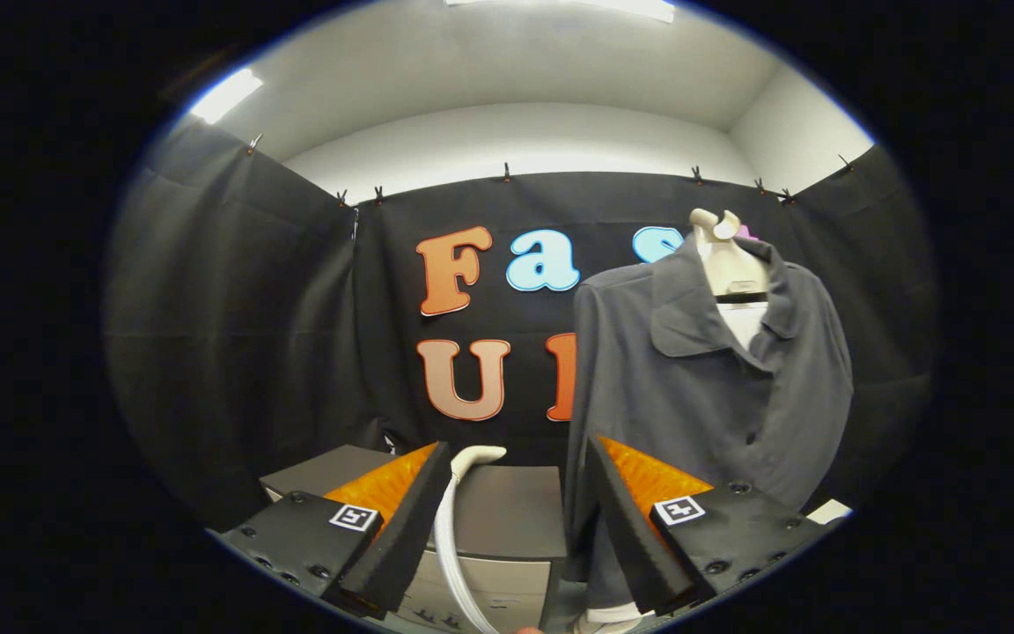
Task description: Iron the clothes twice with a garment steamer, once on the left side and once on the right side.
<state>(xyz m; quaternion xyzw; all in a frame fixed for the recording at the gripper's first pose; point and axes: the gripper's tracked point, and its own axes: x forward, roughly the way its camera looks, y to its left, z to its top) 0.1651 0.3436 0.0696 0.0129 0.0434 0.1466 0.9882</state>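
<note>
Fig.: handheld two-finger gripper [514, 480] facing booth wall, fingers spread wide apart, nothing pressed between them. Gripper held roughly level, aimed slightly upward; ceiling and strip lights in shot at 12 o'clock. Holding hand not discernible.

Garment steamer: white curved plastic steamer head w/ ribbed hose [459, 519] sits just inside the left finger, approx. 7 o'clock from gap centre. Its rounded tip rises above the fingertip; hose runs down along the finger's inner face. Contact w/ that finger can't be confirmed. Right finger well apart from it.

Clothes: dark grey collared button-front shirt [718, 387] hangs on a cream mannequin torso [730, 260], at approx. 2 o'clock from the gap, beyond the right finger. Collar open, white under-layer visible at neck. Shirt's lower hem drops behind the right fingertip; gap between them can't be judged.

Support: grey flat-topped cabinet [511, 511] lies ahead betw. the fingers, at 6 o'clock below the shirt's left edge; steamer hose crosses in front of it.
</note>
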